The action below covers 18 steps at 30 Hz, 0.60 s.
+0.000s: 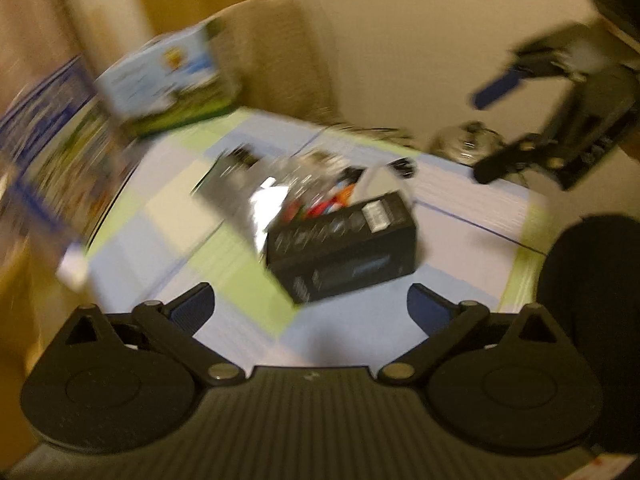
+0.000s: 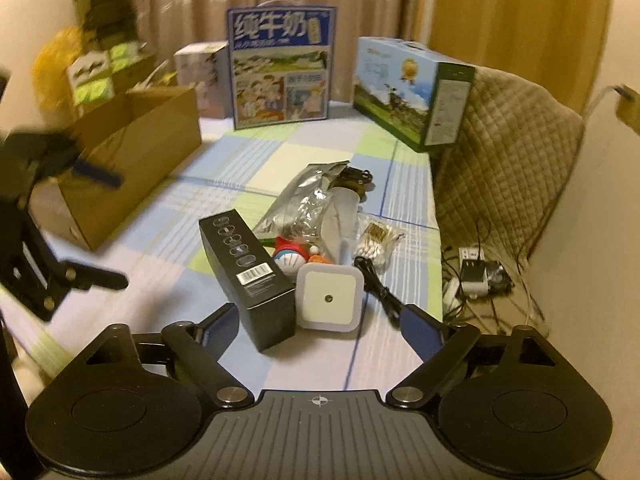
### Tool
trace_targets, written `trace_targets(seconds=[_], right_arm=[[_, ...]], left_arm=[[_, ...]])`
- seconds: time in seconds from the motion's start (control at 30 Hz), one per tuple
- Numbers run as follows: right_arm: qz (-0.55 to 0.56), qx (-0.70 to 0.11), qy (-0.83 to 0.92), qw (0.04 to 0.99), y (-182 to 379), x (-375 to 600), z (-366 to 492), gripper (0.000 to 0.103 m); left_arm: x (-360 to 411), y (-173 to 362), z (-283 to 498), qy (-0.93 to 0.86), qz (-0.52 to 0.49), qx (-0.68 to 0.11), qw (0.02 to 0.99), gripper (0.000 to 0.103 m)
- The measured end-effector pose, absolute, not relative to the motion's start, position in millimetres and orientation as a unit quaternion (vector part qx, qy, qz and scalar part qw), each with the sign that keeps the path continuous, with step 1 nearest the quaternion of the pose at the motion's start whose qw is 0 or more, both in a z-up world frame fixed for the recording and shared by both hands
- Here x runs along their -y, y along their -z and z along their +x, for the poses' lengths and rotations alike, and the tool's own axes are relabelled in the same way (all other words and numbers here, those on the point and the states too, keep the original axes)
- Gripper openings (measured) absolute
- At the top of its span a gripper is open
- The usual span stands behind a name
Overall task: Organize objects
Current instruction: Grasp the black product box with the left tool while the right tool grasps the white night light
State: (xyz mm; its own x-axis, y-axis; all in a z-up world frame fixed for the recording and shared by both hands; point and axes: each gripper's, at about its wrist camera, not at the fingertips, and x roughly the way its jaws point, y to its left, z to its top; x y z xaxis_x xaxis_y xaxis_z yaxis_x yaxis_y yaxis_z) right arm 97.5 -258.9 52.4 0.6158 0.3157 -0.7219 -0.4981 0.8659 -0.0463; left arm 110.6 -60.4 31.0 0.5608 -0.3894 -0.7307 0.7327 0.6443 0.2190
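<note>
Two grippers hover over the checked tabletop (image 2: 168, 224), neither holding anything. Right gripper (image 2: 320, 320): fingers spread wide, nothing clamped; the near end of the black box (image 2: 250, 276) and the white square night light (image 2: 330, 299) lie between the tips. Just beyond them sit a silver foil bag (image 2: 304, 196) and a small toy figure (image 2: 292, 258). Left gripper (image 1: 310, 306): fingers apart, empty, black box (image 1: 344, 246) just ahead of the tips. View blurred.
</note>
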Motion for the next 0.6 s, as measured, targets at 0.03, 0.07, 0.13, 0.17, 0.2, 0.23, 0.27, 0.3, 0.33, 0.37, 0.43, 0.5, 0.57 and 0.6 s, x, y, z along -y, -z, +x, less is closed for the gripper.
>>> trace_targets(seconds=[0.03,0.07,0.13,0.17,0.2,0.23,0.27,0.3,0.33,0.37,0.43,0.5,0.57,0.6], right_arm=[[-0.13,-0.378,-0.233,0.887,-50.0,259.8,101.9,0.082],[-0.136,-0.382,-0.24,0.882,-46.6,260.9,106.4,0.079],[-0.151,-0.392,-0.248,0.873,-39.0,262.6,116.0,0.076],[-0.158,-0.397,-0.251,0.869,-35.0,263.1,120.6,0.076],[-0.164,-0.401,-0.253,0.865,-31.5,263.8,124.6,0.075],[-0.168,-0.403,-0.255,0.863,-28.4,264.5,128.3,0.075],[-0.172,-0.406,-0.255,0.861,-25.6,265.4,131.8,0.075],[-0.176,-0.407,-0.255,0.859,-22.7,265.7,135.7,0.075],[-0.178,-0.409,-0.254,0.858,-20.1,265.8,139.0,0.075],[-0.179,-0.411,-0.253,0.858,-17.4,266.3,142.1,0.075],[-0.18,-0.414,-0.251,0.856,-11.9,267.1,147.6,0.075],[-0.181,-0.419,-0.25,0.854,-6.3,266.5,153.1,0.075],[-0.182,-0.423,-0.251,0.851,0.0,265.8,157.2,0.075],[-0.181,-0.426,-0.253,0.85,3.7,265.0,159.4,0.075]], left_arm=[[65.7,-31.2,116.8,0.357,0.276,-0.322,0.832,0.093],[70.6,-30.6,121.8,0.377,0.291,-0.315,0.821,0.092],[83.5,-26.1,130.1,0.415,0.331,-0.302,0.792,0.09],[89.5,-22.6,134.3,0.43,0.35,-0.299,0.777,0.09],[95.2,-17.9,138.2,0.442,0.367,-0.297,0.763,0.089],[101.2,-12.4,142.6,0.452,0.383,-0.295,0.749,0.087],[104.6,-8.6,147.2,0.46,0.392,-0.296,0.74,0.086],[109.3,-3.4,152.2,0.464,0.403,-0.298,0.731,0.082],[111.5,0.9,156.3,0.467,0.411,-0.302,0.722,0.077],[113.5,4.9,159.6,0.471,0.419,-0.304,0.714,0.075],[117.7,11.8,167.8,0.482,0.428,-0.307,0.7,0.075],[120.5,17.1,176.9,0.49,0.431,-0.313,0.69,0.075],[120.3,21.0,186.1,0.498,0.432,-0.316,0.683,0.074],[120.9,23.2,188.9,0.501,0.432,-0.321,0.677,0.072]])
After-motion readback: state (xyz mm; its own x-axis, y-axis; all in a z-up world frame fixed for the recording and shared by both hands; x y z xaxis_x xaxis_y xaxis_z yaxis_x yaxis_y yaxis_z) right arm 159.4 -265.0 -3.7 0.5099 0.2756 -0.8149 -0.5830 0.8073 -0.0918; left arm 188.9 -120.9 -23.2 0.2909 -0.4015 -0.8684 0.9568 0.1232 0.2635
